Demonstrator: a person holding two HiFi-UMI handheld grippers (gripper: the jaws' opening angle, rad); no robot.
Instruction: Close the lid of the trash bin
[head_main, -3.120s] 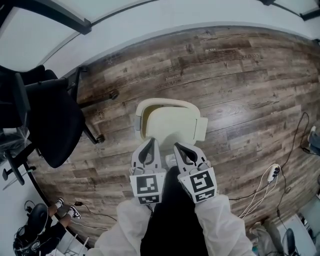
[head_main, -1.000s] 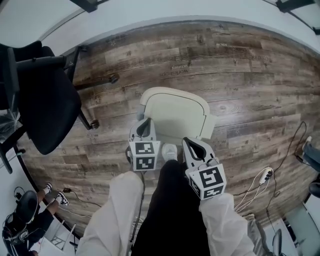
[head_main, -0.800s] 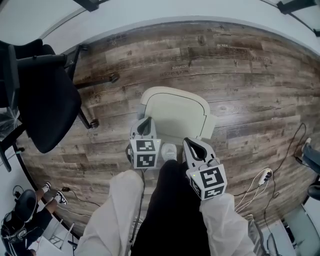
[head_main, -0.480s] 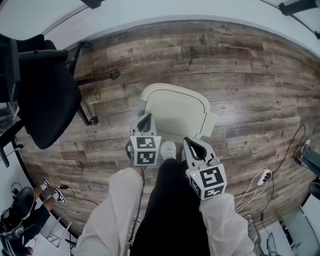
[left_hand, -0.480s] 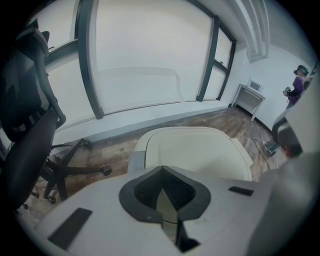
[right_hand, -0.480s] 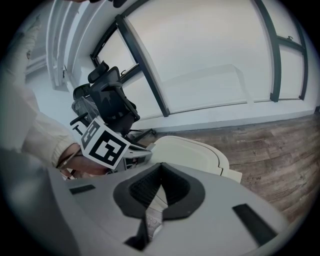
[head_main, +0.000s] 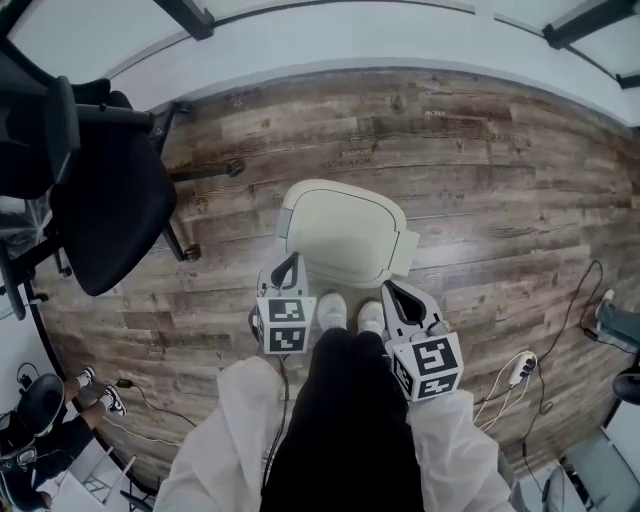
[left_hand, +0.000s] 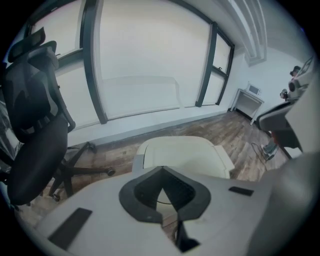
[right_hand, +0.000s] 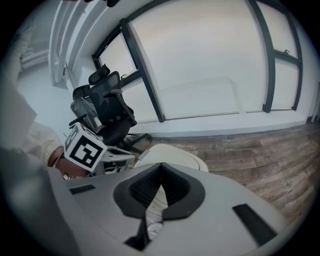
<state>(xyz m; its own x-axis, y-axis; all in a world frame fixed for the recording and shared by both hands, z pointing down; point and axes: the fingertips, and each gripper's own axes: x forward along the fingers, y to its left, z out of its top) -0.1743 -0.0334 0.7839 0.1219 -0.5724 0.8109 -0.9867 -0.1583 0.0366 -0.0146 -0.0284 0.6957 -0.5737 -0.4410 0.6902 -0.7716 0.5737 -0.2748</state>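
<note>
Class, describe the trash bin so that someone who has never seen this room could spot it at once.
Start from the wood-plank floor along the pale wall. In the head view, right of the black office chair and just ahead of the person's white shoes, stands the trash bin. It is the only cream, rounded-square thing there, shut on top.

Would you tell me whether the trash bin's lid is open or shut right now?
Shut. The lid lies flat across the whole top, and no opening shows in the head or left gripper views.
</note>
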